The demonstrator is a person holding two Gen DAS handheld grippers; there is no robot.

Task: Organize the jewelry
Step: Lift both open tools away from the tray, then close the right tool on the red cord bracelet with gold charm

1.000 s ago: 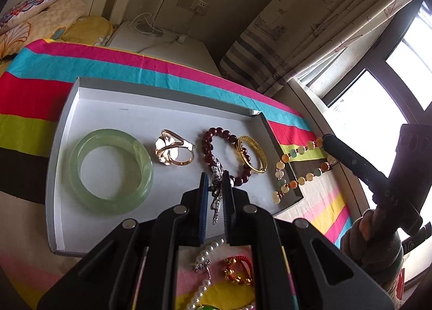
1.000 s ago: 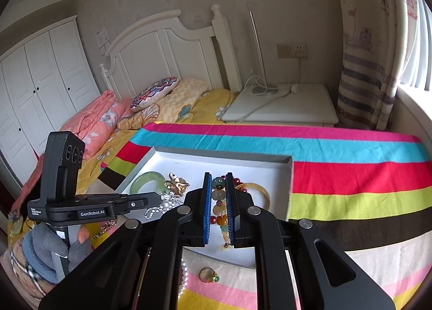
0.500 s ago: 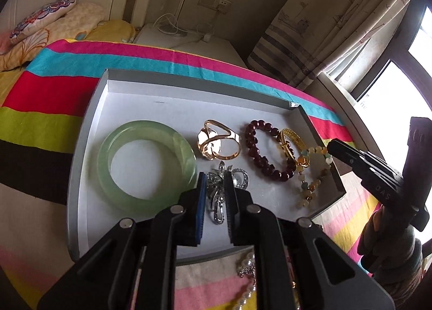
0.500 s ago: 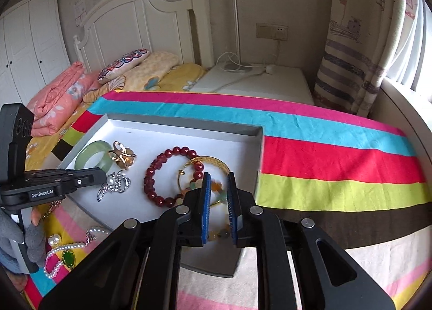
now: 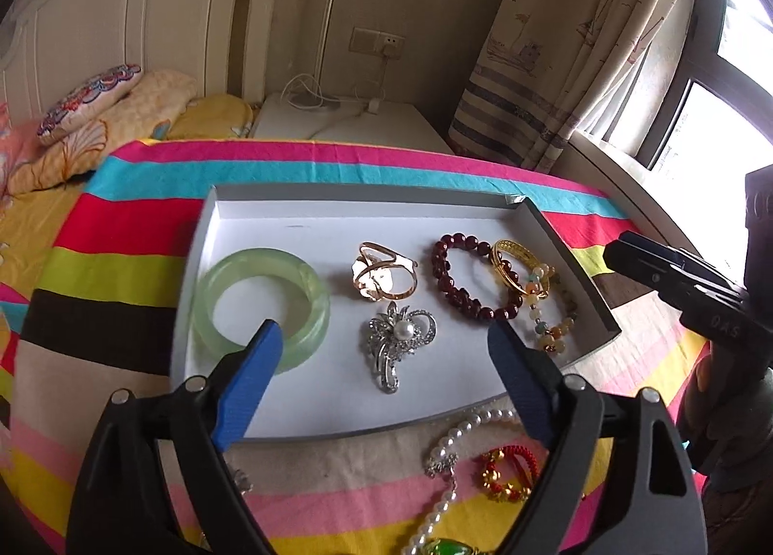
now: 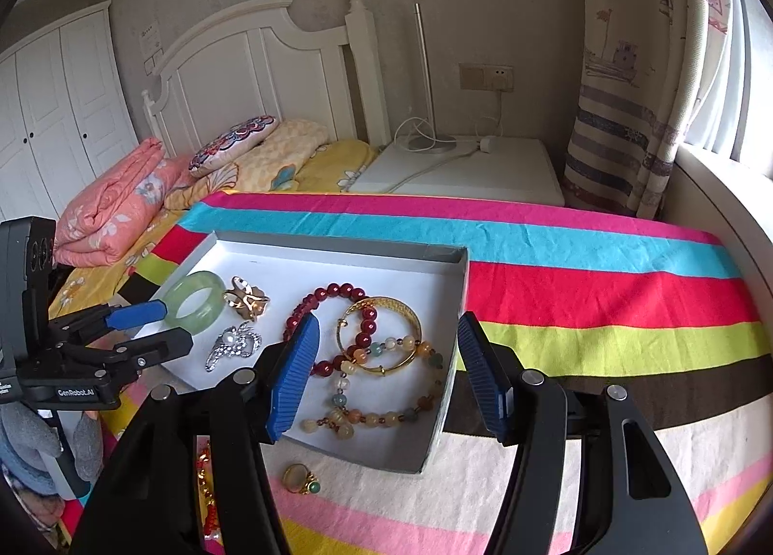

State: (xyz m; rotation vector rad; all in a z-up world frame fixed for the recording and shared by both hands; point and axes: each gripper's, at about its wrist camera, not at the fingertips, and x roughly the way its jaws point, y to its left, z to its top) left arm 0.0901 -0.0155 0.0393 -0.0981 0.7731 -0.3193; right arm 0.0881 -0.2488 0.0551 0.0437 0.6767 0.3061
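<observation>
A grey tray with a white floor lies on the striped cloth. In it are a green jade bangle, a gold flower piece, a silver pearl brooch, a dark red bead bracelet, a gold bangle and a pale mixed-bead bracelet. My left gripper hangs over the brooch with its jaws opening and no pad touching it. My right gripper is above the mixed-bead bracelet, its jaws also opening, holding nothing.
On the cloth in front of the tray lie a pearl necklace with a green pendant, a red-and-gold bracelet and a gold ring with a green stone. Pillows, a headboard and a white bedside table stand behind.
Both grippers went from shut to wide apart. The left one let go of the silver brooch, the right one of the mixed-bead bracelet; both pieces now lie in the tray.
</observation>
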